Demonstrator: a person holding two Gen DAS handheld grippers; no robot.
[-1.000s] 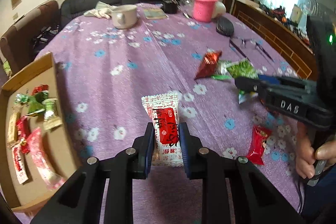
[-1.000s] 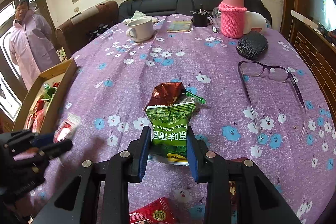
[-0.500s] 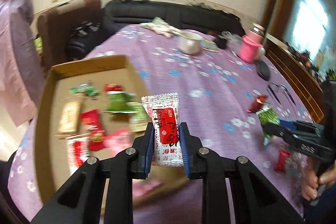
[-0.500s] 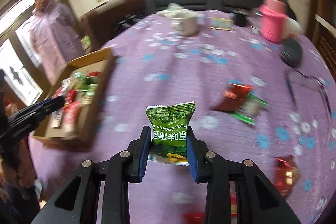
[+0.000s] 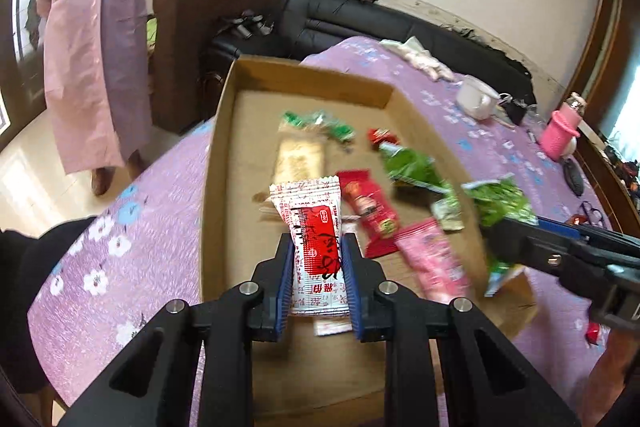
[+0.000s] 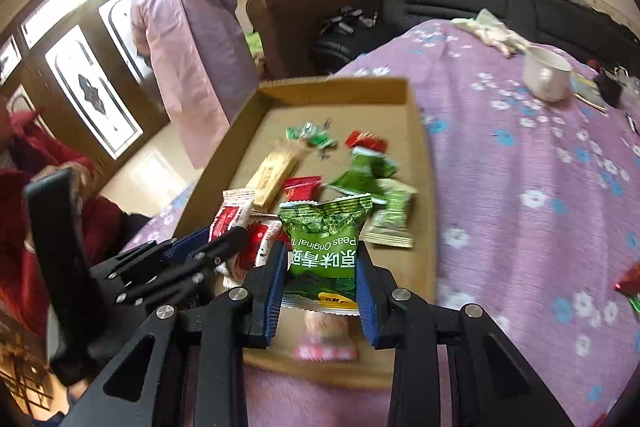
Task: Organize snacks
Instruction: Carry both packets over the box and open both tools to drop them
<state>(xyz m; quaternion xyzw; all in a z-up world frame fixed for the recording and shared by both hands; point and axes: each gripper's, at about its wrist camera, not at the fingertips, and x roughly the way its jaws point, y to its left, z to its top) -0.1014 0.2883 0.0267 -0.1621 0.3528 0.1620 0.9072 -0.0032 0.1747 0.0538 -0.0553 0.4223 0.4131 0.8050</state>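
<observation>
We hold a white sachet with a red label upright in the left gripper, whose jaws are nearly closed and pinch it by its lower half. It hangs over the near part of the shallow brown cardboard tray. In the right gripper we hold a green pea-snack packet, printed "Peas Original"; its jaws are also narrow and press on both sides of the packet. That packet hangs over the near edge of the tray, to the right of the sachet.

Inside the tray lie other wrapped snacks: a beige biscuit bar near the middle, a red packet beside it, green packets toward the right wall, a pink packet by the near right corner, and small green sweets toward the far wall.

The tray sits on the counter, covered by a purple flowered cloth. Beyond the tray on the counter stand a white mug and a pink knitted bottle. Left of the tray stands a person in a pale pink coat.
</observation>
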